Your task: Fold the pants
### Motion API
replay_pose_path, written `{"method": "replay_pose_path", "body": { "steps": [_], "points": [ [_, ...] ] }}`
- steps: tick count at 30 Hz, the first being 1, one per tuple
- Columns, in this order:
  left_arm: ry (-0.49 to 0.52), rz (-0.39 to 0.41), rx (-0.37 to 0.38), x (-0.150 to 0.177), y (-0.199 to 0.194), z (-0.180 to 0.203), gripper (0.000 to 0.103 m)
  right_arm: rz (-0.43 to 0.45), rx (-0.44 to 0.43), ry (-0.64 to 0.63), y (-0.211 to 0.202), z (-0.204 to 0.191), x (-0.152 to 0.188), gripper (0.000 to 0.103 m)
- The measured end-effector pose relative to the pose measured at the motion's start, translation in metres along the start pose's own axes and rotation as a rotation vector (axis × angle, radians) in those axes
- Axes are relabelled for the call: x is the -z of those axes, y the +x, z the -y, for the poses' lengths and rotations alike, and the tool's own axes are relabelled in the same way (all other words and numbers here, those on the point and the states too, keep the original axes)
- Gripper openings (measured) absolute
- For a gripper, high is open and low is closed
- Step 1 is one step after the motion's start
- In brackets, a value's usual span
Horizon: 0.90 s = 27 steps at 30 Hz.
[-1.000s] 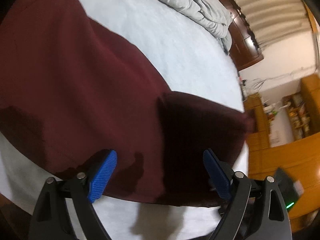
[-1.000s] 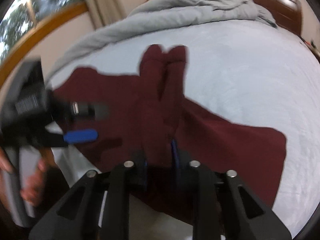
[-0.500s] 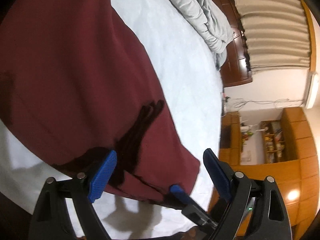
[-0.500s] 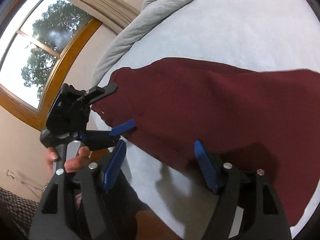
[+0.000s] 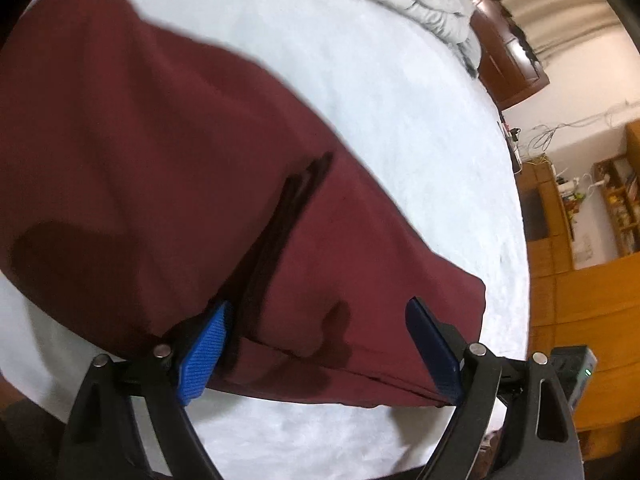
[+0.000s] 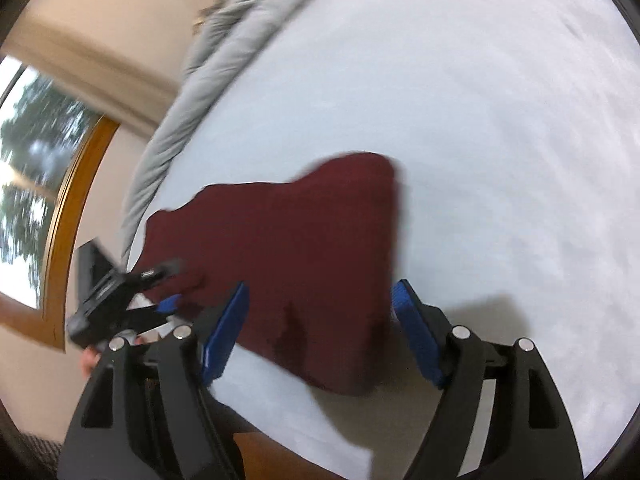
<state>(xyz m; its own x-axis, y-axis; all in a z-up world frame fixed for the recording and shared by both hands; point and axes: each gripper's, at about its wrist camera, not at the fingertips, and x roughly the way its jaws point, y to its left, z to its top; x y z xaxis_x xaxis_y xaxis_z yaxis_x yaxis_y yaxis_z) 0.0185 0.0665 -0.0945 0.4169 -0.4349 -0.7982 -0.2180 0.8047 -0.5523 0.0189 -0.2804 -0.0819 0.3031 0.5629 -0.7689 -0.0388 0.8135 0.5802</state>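
We saw one pair of maroon pants (image 5: 168, 168) lying flat on the pale sheet of the bed (image 5: 380, 80), near the bed's front edge. From the left wrist view the cloth ran as a broad band from the upper left down to the lower right, with a dark crease (image 5: 288, 216) slanting through its middle and a layered hem along the near edge, which suggested a fold, though we could not count the layers. From the right wrist view the same pants (image 6: 288, 248) looked like a compact dark-red block with a raised corner at the far right and an uneven far edge. We counted two claws. The left claw (image 5: 316, 356) stood wide apart just above the near edge of the pants, its two blue pads (image 5: 204, 354) straddling the cloth and gripping nothing. The right claw (image 6: 320, 336) was likewise spread wide over the near edge of the pants, holding nothing; motion blur left us unable to tell whether its pads touched the cloth. In that view the left claw (image 6: 168, 304) appeared at the pants' left end. One rumpled grey duvet (image 6: 224, 40) lay along the far side of the bed, well apart from the pants.
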Motion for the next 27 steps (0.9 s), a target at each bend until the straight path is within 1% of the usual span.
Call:
{"method": "replay_pose_path", "body": {
  "steps": [2, 3, 5, 7, 8, 9, 10, 11, 12, 13, 14, 15, 16, 17, 18, 19, 20, 21, 22, 23, 24, 25, 27],
  "points": [
    [0.061, 0.049, -0.01, 0.0, -0.01, 0.017, 0.088, -0.017, -0.049, 0.046, 0.005, 0.016, 0.0, 0.075],
    [0.101, 0.068, -0.001, 0.0, -0.014, 0.028, 0.088, -0.031, -0.063, 0.072, 0.01, 0.022, 0.001, 0.075],
    [0.168, 0.093, 0.023, -0.001, -0.016, 0.044, 0.088, -0.064, -0.087, 0.083, 0.023, 0.027, 0.002, 0.074],
    [0.209, 0.089, 0.024, -0.004, -0.011, 0.055, 0.088, -0.091, -0.098, 0.088, 0.034, 0.028, 0.004, 0.074],
    [0.222, 0.095, 0.025, -0.004, -0.009, 0.058, 0.088, -0.101, -0.117, 0.079, 0.04, 0.027, 0.006, 0.073],
    [0.238, 0.104, 0.029, -0.004, -0.007, 0.062, 0.088, -0.105, -0.114, 0.078, 0.045, 0.025, 0.004, 0.072],
    [0.267, 0.115, 0.016, -0.004, -0.004, 0.067, 0.088, -0.105, -0.11, 0.075, 0.048, 0.024, 0.004, 0.063],
    [0.293, 0.119, -0.006, 0.0, -0.001, 0.068, 0.088, -0.108, -0.132, 0.071, 0.049, 0.023, 0.004, 0.05],
    [0.307, 0.11, -0.044, 0.001, 0.005, 0.069, 0.088, -0.114, -0.155, 0.081, 0.051, 0.019, 0.002, 0.036],
    [0.288, 0.082, -0.121, -0.002, 0.014, 0.065, 0.088, -0.098, -0.163, 0.076, 0.046, 0.016, 0.002, 0.028],
    [0.26, 0.054, -0.157, -0.002, 0.022, 0.057, 0.088, -0.08, -0.173, 0.041, 0.038, 0.01, 0.001, 0.026],
    [0.232, 0.029, -0.169, -0.002, 0.028, 0.05, 0.088, -0.062, -0.181, 0.013, 0.032, 0.003, 0.001, 0.024],
    [0.216, 0.02, -0.181, 0.0, 0.03, 0.043, 0.086, -0.039, -0.19, -0.031, 0.024, -0.009, 0.001, 0.023],
    [0.227, 0.031, -0.18, 0.002, 0.029, 0.041, 0.085, -0.027, -0.189, -0.062, 0.02, -0.016, 0.002, 0.023],
    [0.259, 0.038, -0.199, 0.005, 0.029, 0.041, 0.085, -0.021, -0.152, -0.099, 0.018, -0.023, 0.003, 0.023],
    [0.279, 0.038, -0.219, 0.007, 0.03, 0.041, 0.084, -0.041, -0.092, -0.114, 0.023, -0.025, 0.004, 0.023],
    [0.303, 0.039, -0.244, 0.008, 0.033, 0.046, 0.084, -0.071, -0.034, -0.119, 0.032, -0.021, 0.004, 0.023],
    [0.331, 0.039, -0.267, 0.011, 0.035, 0.047, 0.084, -0.117, 0.018, -0.086, 0.048, -0.009, 0.006, 0.027],
    [0.371, 0.042, -0.296, 0.014, 0.04, 0.053, 0.085, -0.137, 0.01, -0.037, 0.055, 0.002, 0.007, 0.029],
    [0.4, 0.047, -0.321, 0.016, 0.042, 0.059, 0.085, -0.14, -0.045, 0.017, 0.057, 0.012, 0.006, 0.029],
    [0.411, 0.051, -0.328, 0.015, 0.041, 0.061, 0.085, -0.14, -0.058, 0.025, 0.054, 0.013, 0.004, 0.031],
    [0.413, 0.054, -0.325, 0.013, 0.039, 0.064, 0.085, -0.135, -0.049, 0.015, 0.05, 0.01, 0.002, 0.035],
    [0.385, 0.056, -0.294, 0.006, 0.032, 0.067, 0.084, -0.101, 0.023, -0.048, 0.038, -0.003, -0.001, 0.043]
  ]
}}
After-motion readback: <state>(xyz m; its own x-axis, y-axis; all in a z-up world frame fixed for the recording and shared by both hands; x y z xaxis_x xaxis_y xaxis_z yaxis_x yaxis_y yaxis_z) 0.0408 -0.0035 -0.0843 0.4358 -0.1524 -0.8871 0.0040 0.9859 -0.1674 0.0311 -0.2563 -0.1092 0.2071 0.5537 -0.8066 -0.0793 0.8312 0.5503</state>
